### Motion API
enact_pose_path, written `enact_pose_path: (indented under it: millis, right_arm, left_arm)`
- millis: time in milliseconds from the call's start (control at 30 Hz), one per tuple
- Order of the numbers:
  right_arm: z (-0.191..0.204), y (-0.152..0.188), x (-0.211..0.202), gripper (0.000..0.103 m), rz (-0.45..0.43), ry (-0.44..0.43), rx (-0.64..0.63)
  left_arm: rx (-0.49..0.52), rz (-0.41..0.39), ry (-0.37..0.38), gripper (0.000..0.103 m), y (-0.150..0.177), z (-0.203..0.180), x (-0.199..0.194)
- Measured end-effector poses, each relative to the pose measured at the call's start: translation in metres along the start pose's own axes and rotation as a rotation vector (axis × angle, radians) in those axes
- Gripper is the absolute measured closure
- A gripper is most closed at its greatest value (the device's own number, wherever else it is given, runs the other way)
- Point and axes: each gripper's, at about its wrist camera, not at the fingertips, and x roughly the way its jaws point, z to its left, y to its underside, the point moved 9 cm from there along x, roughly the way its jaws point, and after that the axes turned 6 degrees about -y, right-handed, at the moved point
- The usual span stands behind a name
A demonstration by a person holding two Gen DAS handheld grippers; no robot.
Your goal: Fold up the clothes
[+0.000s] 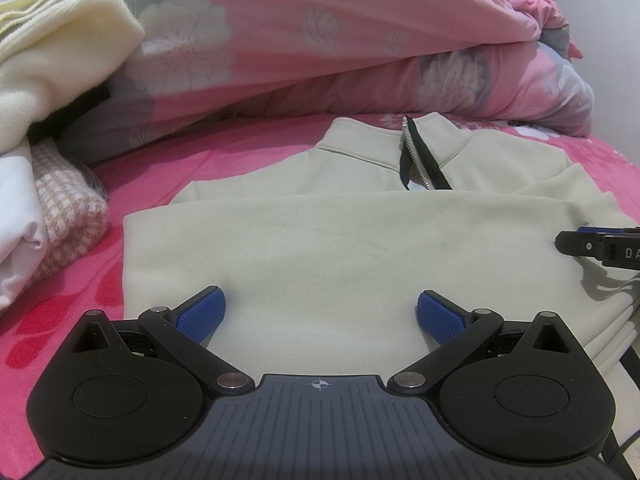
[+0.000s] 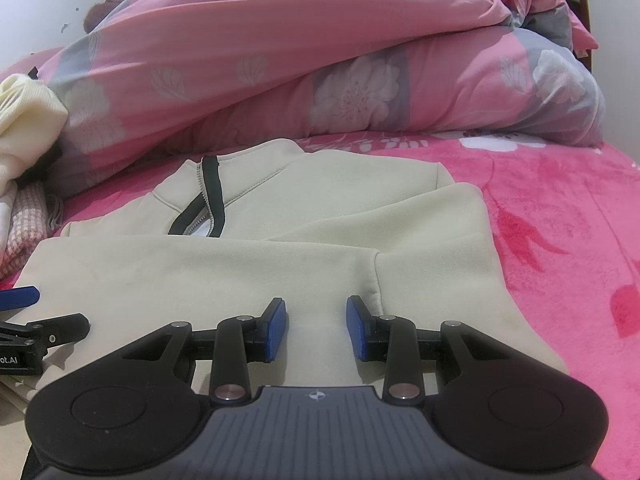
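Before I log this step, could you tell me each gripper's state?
Left gripper: open, holding nothing, above the cream sweatshirt.
Right gripper: open, narrower, gripping nothing.

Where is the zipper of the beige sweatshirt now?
In both wrist views the zipper sits at the collar, on the far end of the beige sweatshirt, just before the pink floral duvet.

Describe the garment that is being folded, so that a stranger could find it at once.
On the pink bed sheet, in front of the heaped floral quilt, lies a beige sweatshirt. Unlike the clothes pile beside it, it lies flat, with a short black-edged zipper at its collar.
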Motion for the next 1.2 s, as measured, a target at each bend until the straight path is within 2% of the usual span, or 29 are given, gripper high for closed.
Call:
enact_pose_path:
  millis: [1200]
  right_arm:
    - [0.0005, 0.0007, 0.0000, 0.066, 0.000, -0.001, 0.011]
  left_arm:
    - [0.001, -0.004, -0.001, 0.000, 0.0006, -0.0006, 0.0004]
